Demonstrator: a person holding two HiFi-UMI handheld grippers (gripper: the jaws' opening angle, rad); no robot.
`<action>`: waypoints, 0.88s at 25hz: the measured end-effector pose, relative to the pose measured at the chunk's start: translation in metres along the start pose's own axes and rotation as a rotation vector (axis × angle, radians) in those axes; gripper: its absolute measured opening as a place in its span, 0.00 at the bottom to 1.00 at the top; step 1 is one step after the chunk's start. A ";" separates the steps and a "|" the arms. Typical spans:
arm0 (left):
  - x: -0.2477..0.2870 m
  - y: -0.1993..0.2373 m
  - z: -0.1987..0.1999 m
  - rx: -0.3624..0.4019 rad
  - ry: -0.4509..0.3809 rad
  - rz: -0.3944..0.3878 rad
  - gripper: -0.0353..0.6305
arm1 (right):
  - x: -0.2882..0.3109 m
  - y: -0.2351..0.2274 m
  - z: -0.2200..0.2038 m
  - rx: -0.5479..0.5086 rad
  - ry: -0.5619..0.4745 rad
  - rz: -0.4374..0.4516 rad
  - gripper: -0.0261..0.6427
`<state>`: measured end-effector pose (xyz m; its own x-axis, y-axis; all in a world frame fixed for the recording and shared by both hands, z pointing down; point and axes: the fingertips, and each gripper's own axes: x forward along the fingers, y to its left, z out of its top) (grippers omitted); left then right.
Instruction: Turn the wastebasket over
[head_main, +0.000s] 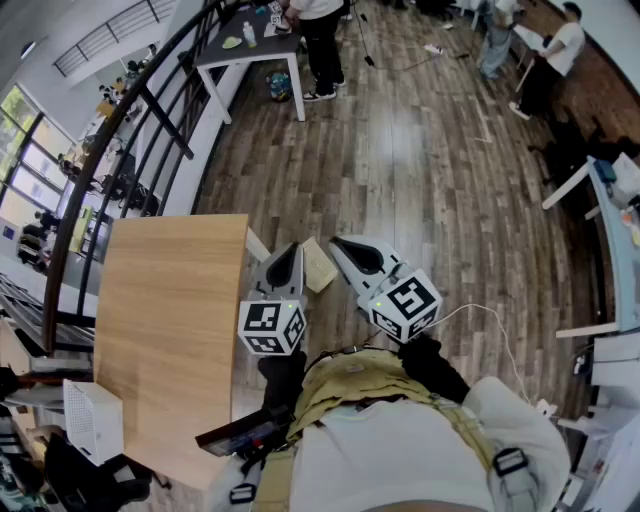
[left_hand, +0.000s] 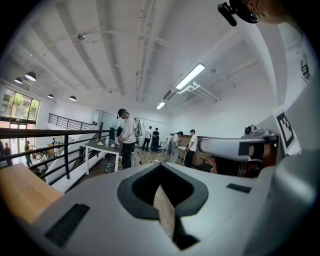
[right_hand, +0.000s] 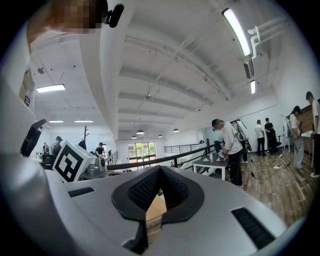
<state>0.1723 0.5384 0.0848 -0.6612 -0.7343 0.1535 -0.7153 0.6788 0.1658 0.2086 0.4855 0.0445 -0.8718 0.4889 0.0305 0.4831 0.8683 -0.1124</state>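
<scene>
A white box with a perforated side (head_main: 93, 420), possibly the wastebasket, stands on the near left corner of the wooden table (head_main: 170, 320). I cannot tell which way up it is. Both grippers hang level in front of the person's chest, to the right of the table and well away from the box. My left gripper (head_main: 289, 252) is shut with nothing in it. Its jaws meet at the tip in the left gripper view (left_hand: 160, 167). My right gripper (head_main: 341, 244) is beside it, also shut and empty (right_hand: 159, 170).
A black railing (head_main: 130, 150) runs along the far side of the table. On the wood floor beyond, a person stands at a white table (head_main: 250, 45); more people stand at the back right. A white desk (head_main: 600, 200) is at the right edge.
</scene>
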 end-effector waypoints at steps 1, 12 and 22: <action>0.002 -0.001 0.000 0.001 0.000 -0.001 0.05 | 0.000 -0.001 0.000 -0.001 0.000 0.002 0.07; 0.017 -0.002 -0.003 -0.002 0.010 0.004 0.05 | 0.002 -0.013 -0.002 -0.007 0.009 0.019 0.07; 0.028 0.000 -0.012 -0.019 0.028 0.052 0.05 | -0.008 -0.033 -0.014 0.024 0.033 0.027 0.07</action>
<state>0.1567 0.5178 0.1011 -0.6910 -0.6976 0.1893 -0.6754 0.7164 0.1749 0.2012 0.4543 0.0621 -0.8553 0.5146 0.0599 0.5036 0.8530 -0.1372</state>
